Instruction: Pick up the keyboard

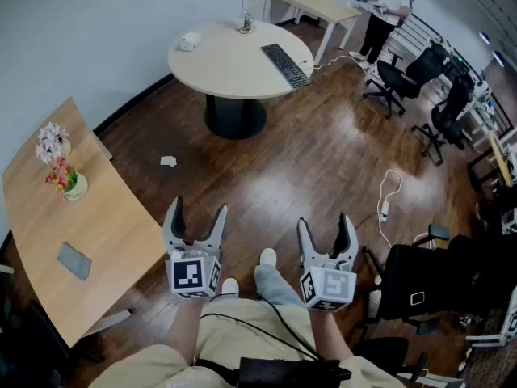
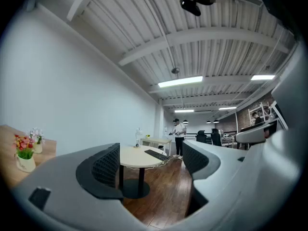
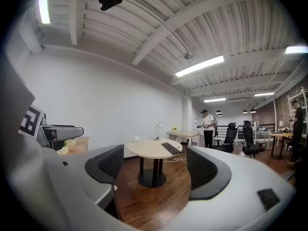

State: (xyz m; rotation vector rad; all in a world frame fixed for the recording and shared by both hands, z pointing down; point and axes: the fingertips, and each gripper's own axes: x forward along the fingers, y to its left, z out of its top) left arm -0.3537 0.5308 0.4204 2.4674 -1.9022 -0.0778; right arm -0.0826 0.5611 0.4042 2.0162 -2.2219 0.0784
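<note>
A black keyboard (image 1: 286, 65) lies on the right part of a round beige table (image 1: 226, 67) far ahead across the room. It also shows as a dark strip, the keyboard (image 2: 156, 154), and the keyboard (image 3: 171, 148), on that table in both gripper views. My left gripper (image 1: 196, 212) and right gripper (image 1: 323, 223) hang side by side near my body, well short of the table. Both point forward with jaws wide open and nothing between them.
A long wooden desk (image 1: 105, 241) at my left carries flower pots (image 1: 60, 172) and a grey pad (image 1: 74, 261). A desk lamp (image 1: 246, 10) and a white object (image 1: 190, 41) share the round table. Office chairs (image 1: 404, 75) and a person (image 1: 386, 10) stand at far right; a cable (image 1: 386, 200) lies on the floor.
</note>
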